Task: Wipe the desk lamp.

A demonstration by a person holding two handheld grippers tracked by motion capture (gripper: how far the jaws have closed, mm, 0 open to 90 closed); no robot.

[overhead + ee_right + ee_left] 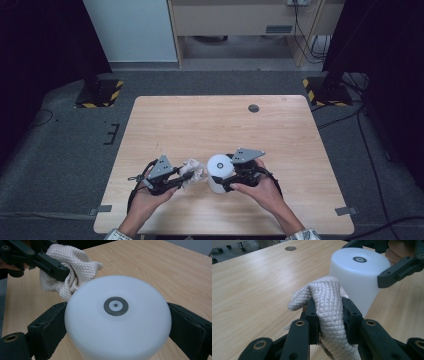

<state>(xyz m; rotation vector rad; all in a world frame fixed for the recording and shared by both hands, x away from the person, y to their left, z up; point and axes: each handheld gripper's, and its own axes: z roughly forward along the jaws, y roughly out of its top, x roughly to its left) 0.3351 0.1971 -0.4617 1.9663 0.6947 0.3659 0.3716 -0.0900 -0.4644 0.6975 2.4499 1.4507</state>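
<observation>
Left gripper (329,315) clamped tight on a bunched cloth (329,297), cloth pressed to the white tub (358,277) just ahead, right gripper (117,327) spread wide, pads against the tub's sides, its view showing the grey ring on top, high view showing both hands low on the table (200,120).

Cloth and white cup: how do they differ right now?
The cloth is soft, bunched and quilt-textured; the white cup is smooth, rigid and stands inverted on the table. The cloth sits pinched in the left gripper, its jaws narrow; the white cup sits between the right gripper's wide-set jaws. Both are pale.
</observation>
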